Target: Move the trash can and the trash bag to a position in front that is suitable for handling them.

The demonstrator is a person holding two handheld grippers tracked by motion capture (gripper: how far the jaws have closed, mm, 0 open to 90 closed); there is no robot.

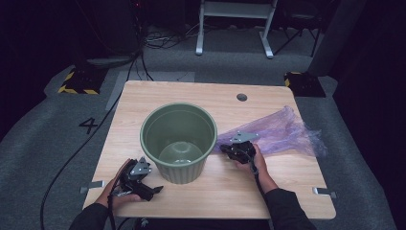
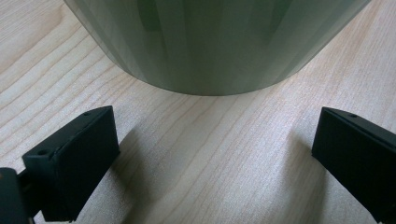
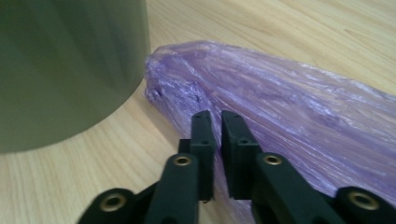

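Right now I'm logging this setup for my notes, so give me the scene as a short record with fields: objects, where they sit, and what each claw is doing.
surface: wooden table
bin: green ribbed bin, upright, nothing visible inside
bag: purple plastic bag, lying flat to the right of the bin, its near end by the bin's wall
left claw: left claw open, resting low on the table in front of the bin, nothing between the jaws
right claw: right claw shut on the purple plastic bag near its bin-side end
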